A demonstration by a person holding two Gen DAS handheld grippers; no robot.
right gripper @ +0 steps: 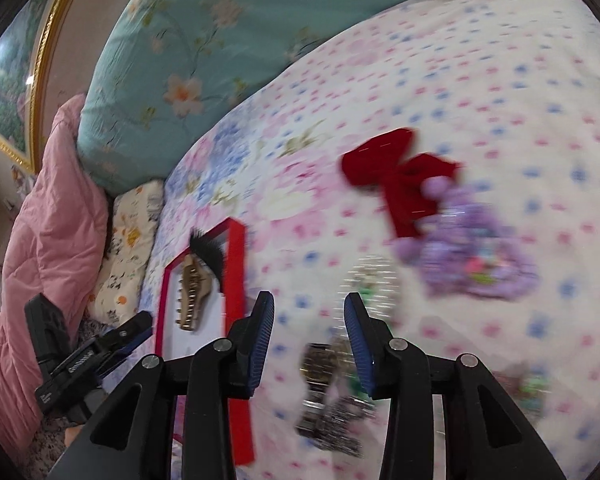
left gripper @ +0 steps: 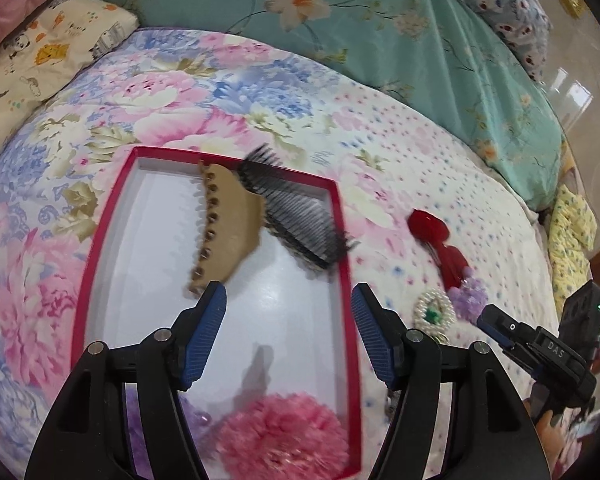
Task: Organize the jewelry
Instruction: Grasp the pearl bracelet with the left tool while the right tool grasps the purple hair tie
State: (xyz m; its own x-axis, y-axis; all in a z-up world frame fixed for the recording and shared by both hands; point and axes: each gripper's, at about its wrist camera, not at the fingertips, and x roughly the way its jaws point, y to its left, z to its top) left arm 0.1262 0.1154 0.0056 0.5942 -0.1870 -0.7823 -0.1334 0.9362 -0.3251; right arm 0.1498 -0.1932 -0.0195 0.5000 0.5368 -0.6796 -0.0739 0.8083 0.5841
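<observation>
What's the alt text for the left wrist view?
The open left gripper hovers over a red-rimmed box on a floral bedspread, holding a tan claw clip, black comb and pink pompom. A red bow, pearl brooch and the right gripper lie to its right.

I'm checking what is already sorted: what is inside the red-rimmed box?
Inside the red-rimmed box lie a tan claw clip, a black comb clip leaning over its right rim, and a pink pom-pom. Something purple sits partly hidden behind the left gripper.
</observation>
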